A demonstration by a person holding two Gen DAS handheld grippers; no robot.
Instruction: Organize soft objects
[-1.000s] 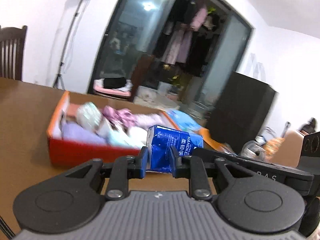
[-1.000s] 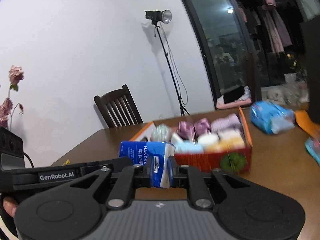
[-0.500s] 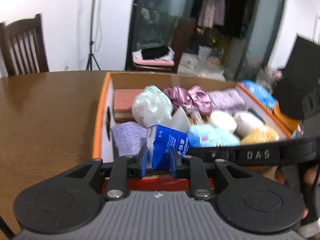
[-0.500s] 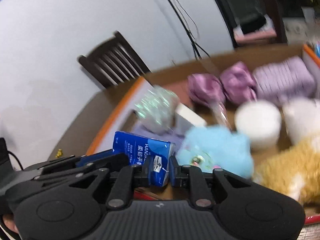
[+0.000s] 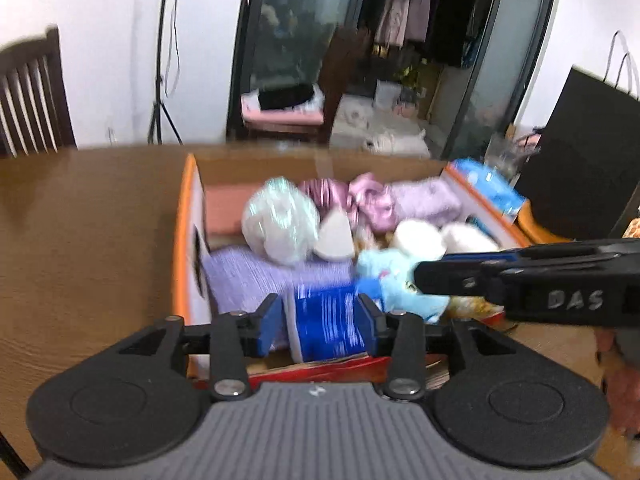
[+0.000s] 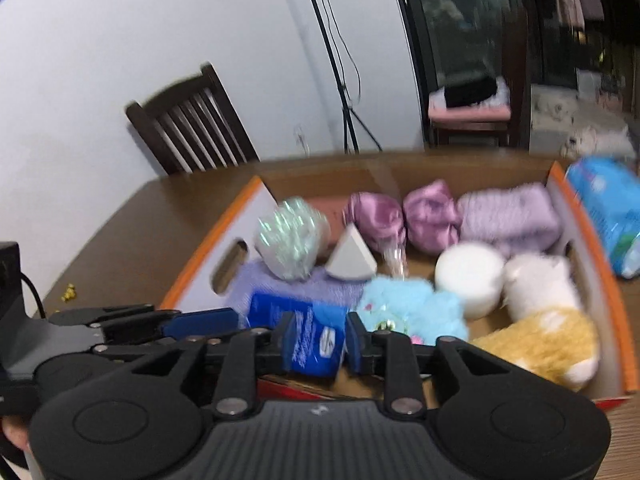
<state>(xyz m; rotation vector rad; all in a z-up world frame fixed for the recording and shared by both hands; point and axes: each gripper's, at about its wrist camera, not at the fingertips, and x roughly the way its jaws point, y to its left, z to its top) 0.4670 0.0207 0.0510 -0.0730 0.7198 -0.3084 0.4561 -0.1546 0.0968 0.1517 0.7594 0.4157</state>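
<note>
A blue tissue pack (image 5: 326, 326) sat between both grippers' just-opening jaws, left gripper (image 5: 320, 320) and right gripper (image 6: 316, 340) released, low-centre above the orange box (image 6: 592, 216).

From each gripper we look close and slightly downward into the same orange box (image 5: 182, 240) (image 6: 208, 256), across its near edge.

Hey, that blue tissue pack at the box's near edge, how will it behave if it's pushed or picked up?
The blue tissue pack looks soft-sided, so it probably squashes and feels light. Its glossy wrapper may slip a little. It is blocky, so it is unlikely to roll, though it might tip against the blue plush toy beside it.
</note>
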